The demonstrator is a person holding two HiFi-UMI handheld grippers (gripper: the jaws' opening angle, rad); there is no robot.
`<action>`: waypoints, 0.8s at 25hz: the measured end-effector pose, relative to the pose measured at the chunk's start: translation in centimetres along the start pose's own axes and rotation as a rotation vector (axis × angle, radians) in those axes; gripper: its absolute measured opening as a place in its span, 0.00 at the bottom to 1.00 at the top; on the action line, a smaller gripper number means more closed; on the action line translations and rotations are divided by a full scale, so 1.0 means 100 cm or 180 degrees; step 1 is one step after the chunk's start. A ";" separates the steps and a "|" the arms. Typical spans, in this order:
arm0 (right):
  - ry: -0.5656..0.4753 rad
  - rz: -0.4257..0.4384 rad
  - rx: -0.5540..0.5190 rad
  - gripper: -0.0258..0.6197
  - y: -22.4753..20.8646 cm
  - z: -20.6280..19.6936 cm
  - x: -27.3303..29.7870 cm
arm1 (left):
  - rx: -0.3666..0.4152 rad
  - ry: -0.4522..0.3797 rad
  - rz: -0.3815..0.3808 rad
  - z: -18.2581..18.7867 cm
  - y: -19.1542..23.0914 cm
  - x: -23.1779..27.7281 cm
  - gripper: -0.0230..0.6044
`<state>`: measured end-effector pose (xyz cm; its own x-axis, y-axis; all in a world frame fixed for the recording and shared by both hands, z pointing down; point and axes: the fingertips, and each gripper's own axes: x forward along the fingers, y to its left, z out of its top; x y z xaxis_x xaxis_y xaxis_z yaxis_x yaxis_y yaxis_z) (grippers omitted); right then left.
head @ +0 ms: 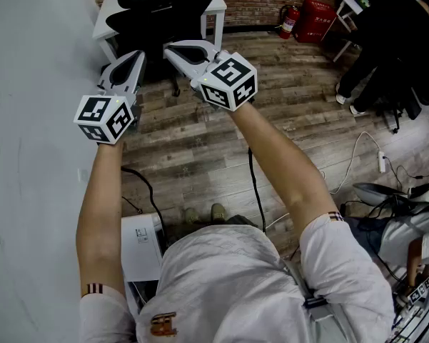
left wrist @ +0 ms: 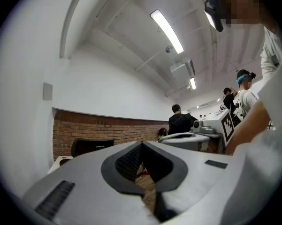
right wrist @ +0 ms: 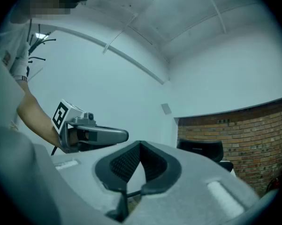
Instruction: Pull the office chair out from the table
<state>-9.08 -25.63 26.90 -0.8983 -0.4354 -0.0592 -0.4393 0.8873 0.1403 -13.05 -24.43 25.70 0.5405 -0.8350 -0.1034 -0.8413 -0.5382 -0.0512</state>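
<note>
Both bare arms reach forward, with the left gripper [head: 134, 58] and right gripper [head: 171, 48] closed, empty and seemingly level.

White shirt [head: 228, 284], striped cuffs [head: 94, 289]; grey left gripper [head: 138, 54] and right gripper [head: 168, 47] with marker cubes [head: 228, 82].

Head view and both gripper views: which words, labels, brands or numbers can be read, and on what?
No text reads clearly.
Red case: white print, too blurred.
Shirt: orange logo, illegible.
Office chair headrest: small white mark, too small.
</note>
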 end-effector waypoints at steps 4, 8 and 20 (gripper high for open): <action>-0.0038 0.0001 0.0008 0.04 -0.001 0.000 -0.003 | -0.0001 -0.0005 0.0003 -0.002 -0.002 0.002 0.04; -0.0115 0.0018 0.0055 0.04 -0.002 0.002 -0.006 | -0.0015 -0.0008 0.0027 -0.005 -0.002 0.002 0.04; -0.0120 -0.0004 0.0024 0.04 -0.017 0.004 -0.025 | 0.0040 -0.0009 0.0065 -0.001 -0.014 0.014 0.04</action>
<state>-6.08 -26.01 26.42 -0.8974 -0.4305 -0.0964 -0.4402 0.8880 0.1326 -11.10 -24.88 25.68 0.5232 -0.8454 -0.1074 -0.8522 -0.5196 -0.0616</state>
